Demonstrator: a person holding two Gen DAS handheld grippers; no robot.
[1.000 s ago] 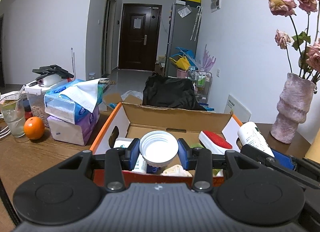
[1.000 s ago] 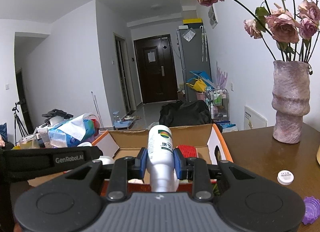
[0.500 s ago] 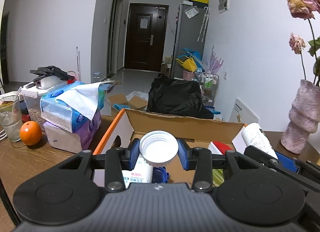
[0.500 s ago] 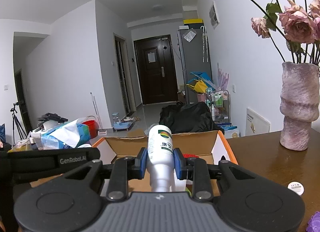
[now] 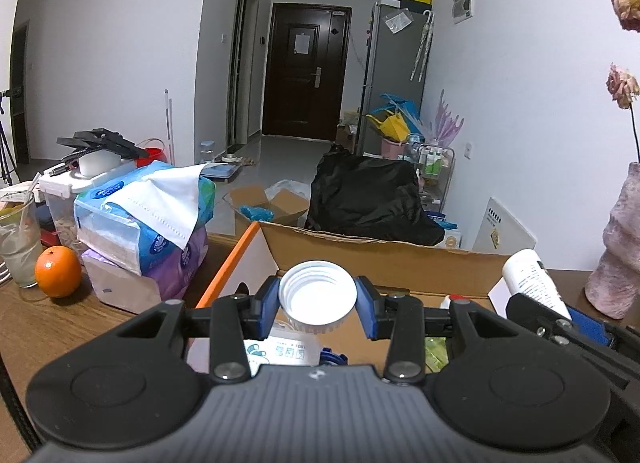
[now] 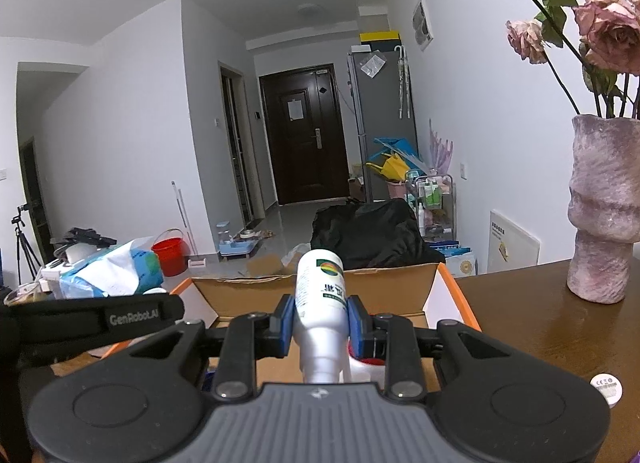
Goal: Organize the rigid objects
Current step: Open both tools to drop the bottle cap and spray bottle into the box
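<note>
My left gripper point(image 5: 317, 308) is shut on a white threaded cap point(image 5: 317, 297), its hollow side facing the camera, held over the open cardboard box point(image 5: 384, 259) with an orange-edged flap. My right gripper point(image 6: 320, 321) is shut on a white bottle point(image 6: 320, 295) with a green and orange label, base pointing away, above the same box point(image 6: 320, 289). In the left wrist view the bottle point(image 5: 532, 279) shows at the right. Inside the box lie a white packet point(image 5: 280, 351), a blue item and something red and white point(image 6: 362, 363), mostly hidden by the grippers.
Left of the box are stacked tissue packs point(image 5: 148, 223), an orange point(image 5: 58, 271), a plastic cup point(image 5: 18, 243) and a lidded tub. A pink vase point(image 6: 604, 211) with dried roses stands right, a small white disc point(image 6: 606, 383) near it. A black bag point(image 5: 372, 199) lies beyond the table.
Both grippers have moved forward over the box with their loads; the vase and flowers slid toward the right edge of each view. Both grips are unchanged.
</note>
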